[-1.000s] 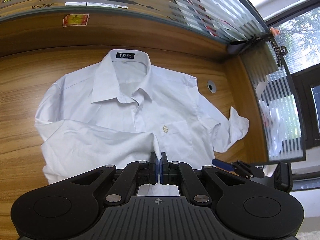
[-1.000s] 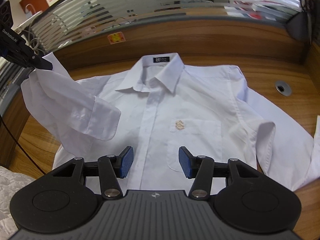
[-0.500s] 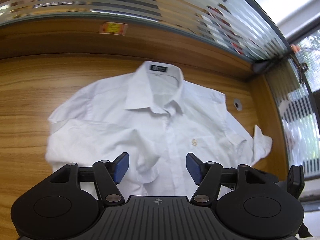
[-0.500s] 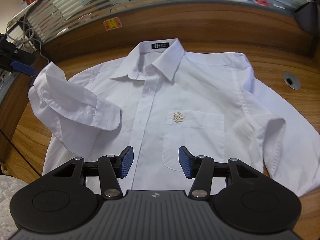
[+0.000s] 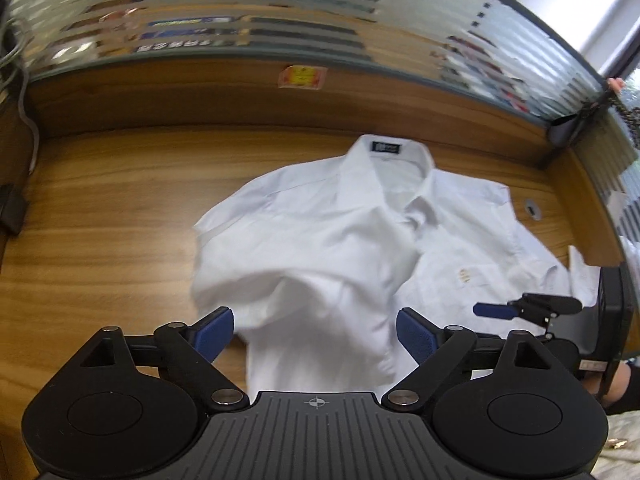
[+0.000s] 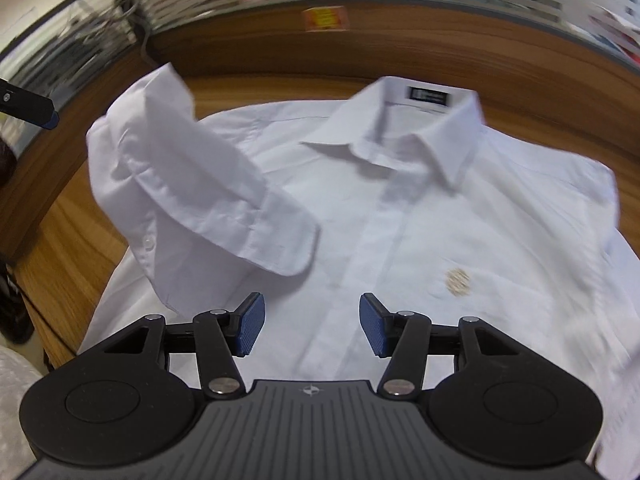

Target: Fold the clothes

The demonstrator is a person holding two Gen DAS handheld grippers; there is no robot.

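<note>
Table: wood-grain table (image 5: 112, 216) with a raised wooden back edge; a red-and-yellow sticker (image 5: 302, 77) sits on that edge, ahead of both tools.
Room: striped frosted glass partition (image 5: 280, 12) runs above the back edge; a bright window shows far right in the left wrist view.
Around: a round cable grommet (image 5: 532, 210) is set in the table ahead-right of the left tool; grey cables (image 5: 22, 80) hang at its far left.
Shirt: white shirt (image 6: 420, 216) lies collar away from the tools, front up, with a small gold emblem (image 6: 458, 281) on the chest; one sleeve (image 6: 192, 200) is folded over the body, its cuff ahead-left of the right tool.
Left tool (image 5: 314, 334): jaws wide apart, holding nothing, the shirt's bunched fabric just ahead.
Right tool (image 6: 308, 326): jaws spread, empty, over the shirt's button placket.
</note>
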